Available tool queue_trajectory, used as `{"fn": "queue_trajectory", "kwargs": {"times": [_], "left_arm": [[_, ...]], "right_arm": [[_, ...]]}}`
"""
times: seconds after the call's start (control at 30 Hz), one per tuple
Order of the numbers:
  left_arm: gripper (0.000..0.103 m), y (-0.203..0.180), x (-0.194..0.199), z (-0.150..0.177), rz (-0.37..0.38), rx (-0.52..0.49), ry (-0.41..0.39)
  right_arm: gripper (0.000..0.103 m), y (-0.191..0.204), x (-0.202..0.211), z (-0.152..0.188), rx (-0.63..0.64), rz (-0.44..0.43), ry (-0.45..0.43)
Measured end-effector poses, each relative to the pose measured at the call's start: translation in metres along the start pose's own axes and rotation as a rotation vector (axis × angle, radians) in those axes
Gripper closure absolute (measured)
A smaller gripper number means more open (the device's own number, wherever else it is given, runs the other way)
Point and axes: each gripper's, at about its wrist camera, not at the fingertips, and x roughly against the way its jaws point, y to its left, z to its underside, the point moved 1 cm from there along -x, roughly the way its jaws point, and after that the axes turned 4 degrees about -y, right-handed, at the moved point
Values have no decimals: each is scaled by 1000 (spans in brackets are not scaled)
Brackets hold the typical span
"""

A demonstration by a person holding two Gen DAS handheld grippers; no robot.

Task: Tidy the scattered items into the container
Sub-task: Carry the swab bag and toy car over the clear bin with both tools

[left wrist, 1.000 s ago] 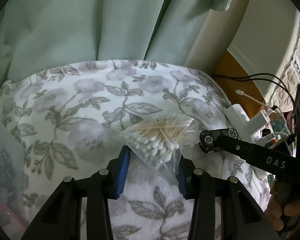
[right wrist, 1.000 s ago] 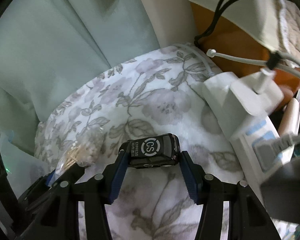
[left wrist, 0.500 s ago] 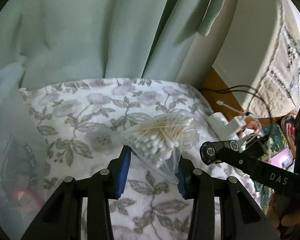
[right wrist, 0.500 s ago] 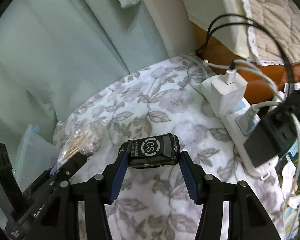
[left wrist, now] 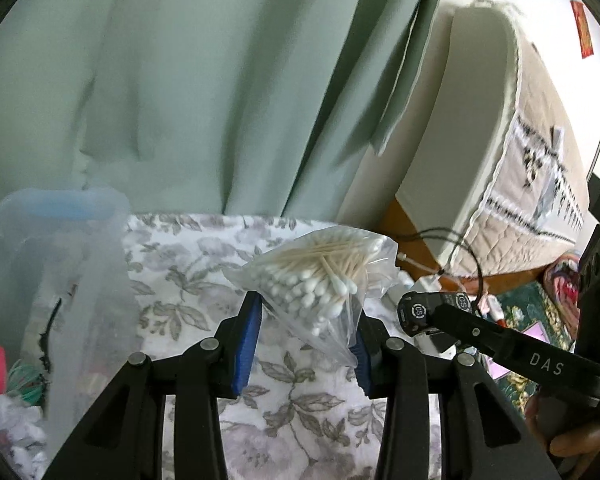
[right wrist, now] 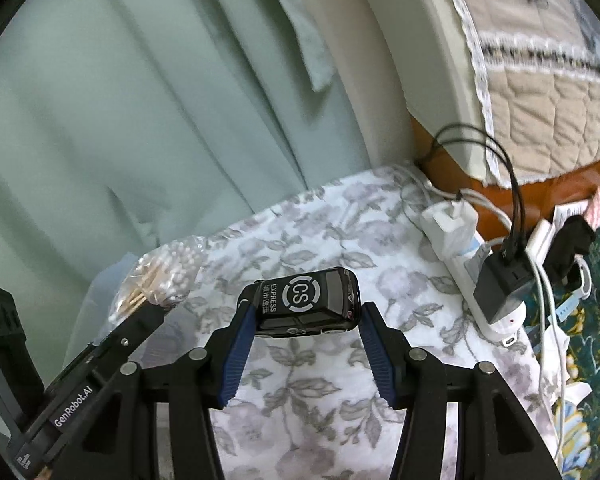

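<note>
While hidden rightward, container [left wrist: 56, 264] shows from the left wrist.

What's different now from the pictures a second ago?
Both grippers rose off the flowery cloth and swung left, so the clear container fills more of the left view. Same as before: the left gripper holds the cotton swab bag, and the right gripper holds the black toy car.
</note>
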Motion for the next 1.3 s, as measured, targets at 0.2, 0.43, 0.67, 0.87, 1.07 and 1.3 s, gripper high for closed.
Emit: {"fn": "queue_trajectory", "kwargs": {"times": [0.2, 0.43, 0.67, 0.87, 1.07, 1.3], "left_arm": [[61, 10, 31, -6, -8, 21, -57], [61, 19, 65, -10, 2, 50, -130], [61, 39, 100, -13, -11, 80, -203], [61, 64, 130, -14, -46, 119, -255], [61, 101, 156, -10, -106, 189, -289], [61, 140, 182, -5, -213, 241, -332]], "right_arm": [[46, 23, 21, 0, 40, -22, -38], [46, 46, 50, 0, 93, -39, -88], [46, 80, 77, 4, 155, -83, -139], [46, 113, 86, 10, 214, -123, -156], [46, 151, 85, 15, 281, -174, -156], [46, 190, 74, 27, 341, -239, -132]]}}
